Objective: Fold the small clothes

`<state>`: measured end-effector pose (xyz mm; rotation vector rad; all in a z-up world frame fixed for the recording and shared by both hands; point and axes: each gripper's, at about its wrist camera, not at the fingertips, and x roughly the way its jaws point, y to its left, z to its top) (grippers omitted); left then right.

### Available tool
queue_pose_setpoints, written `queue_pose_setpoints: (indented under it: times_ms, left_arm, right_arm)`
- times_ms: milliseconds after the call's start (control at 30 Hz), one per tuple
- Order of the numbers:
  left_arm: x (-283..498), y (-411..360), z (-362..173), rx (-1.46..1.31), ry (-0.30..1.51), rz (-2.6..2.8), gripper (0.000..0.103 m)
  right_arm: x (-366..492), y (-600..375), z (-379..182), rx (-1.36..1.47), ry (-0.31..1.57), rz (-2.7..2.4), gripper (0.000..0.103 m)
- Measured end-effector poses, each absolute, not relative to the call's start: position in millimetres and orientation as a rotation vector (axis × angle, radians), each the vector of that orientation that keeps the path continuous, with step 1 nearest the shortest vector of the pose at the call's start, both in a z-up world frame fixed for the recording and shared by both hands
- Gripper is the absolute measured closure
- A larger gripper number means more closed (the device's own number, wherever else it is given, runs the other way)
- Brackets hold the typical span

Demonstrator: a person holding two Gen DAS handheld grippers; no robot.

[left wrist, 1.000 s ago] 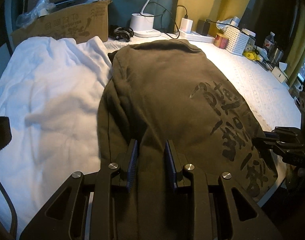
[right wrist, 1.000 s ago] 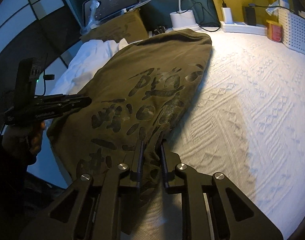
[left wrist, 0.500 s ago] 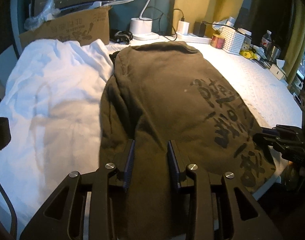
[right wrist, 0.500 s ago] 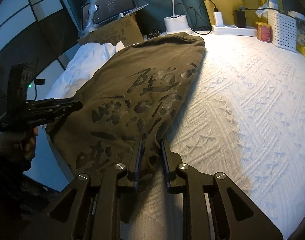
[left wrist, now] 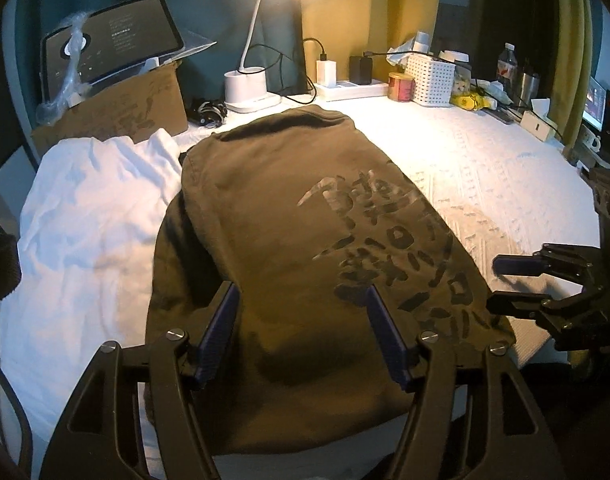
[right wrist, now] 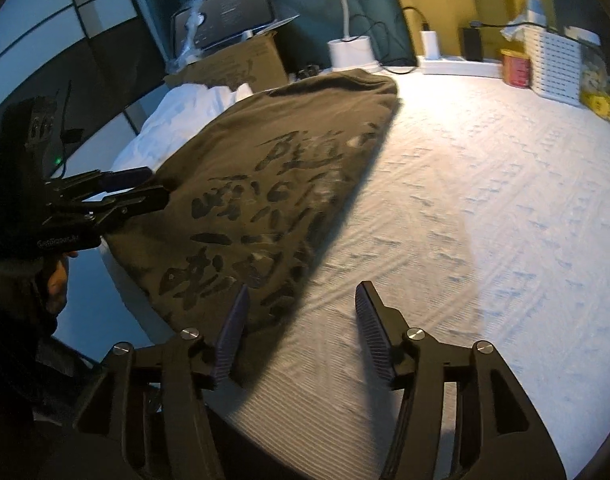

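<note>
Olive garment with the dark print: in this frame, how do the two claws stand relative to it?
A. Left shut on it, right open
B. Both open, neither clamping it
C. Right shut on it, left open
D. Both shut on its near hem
B. The left claw and the right claw both show wide gaps between their fingers, and the olive garment lies flat on the white bedspread, unclamped.

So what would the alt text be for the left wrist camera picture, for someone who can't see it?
An olive-green garment with dark printed characters lies flat on a white textured bedspread, seen between the open fingers of the left gripper. The right gripper, also open, sits at the garment's right edge. A crumpled white garment lies to the left, with a lit desk lamp behind.
</note>
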<state>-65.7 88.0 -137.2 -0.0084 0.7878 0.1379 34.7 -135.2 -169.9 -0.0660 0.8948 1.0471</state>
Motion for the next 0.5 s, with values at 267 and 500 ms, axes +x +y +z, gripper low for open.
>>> queue_pose_setpoints:
  times_ms: [267, 500]
  left_arm:
    - [-70.7, 83.4, -120.9, 0.010, 0.706, 0.290, 0.037]
    - [-60.7, 58.4, -111.9, 0.006, 0.676, 0.214, 0.031]
  right_arm:
    - [48.7, -169.5, -168.3, -0.016, 0.889, 0.979, 0.041]
    - [61.8, -195.4, -163.5, 0.009, 0.877, 0.912, 0.041]
